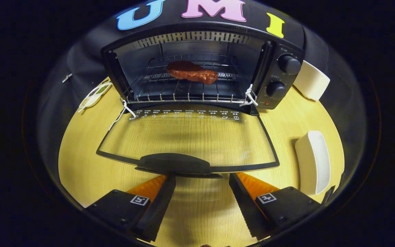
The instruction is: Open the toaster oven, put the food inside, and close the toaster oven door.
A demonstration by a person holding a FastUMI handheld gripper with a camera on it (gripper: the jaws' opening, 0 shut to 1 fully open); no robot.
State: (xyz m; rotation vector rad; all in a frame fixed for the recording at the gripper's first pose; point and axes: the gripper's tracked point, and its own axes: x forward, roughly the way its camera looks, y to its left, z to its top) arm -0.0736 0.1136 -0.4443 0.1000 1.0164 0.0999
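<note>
Now the food lies on the wire rack inside the toaster oven, and the glass door is folded down flat toward me over the worktop; I judge that only the closing is left to do. My gripper is wide open and holds nothing; its fingers stand one at each side just before the door handle, not touching it as far as I can tell. What could go wrong: if I lift the door from one corner of the handle only, a finger may slip off and the door fall back down; if I push too hard at the end, the whole oven may slide back toward the wall; the rack seems tied to the door by white cords, so a fast swing could shake the food. A white dish sits near the right finger and could be knocked. My gripper points level and straight at the oven, low over the worktop, centred on the handle.
</note>
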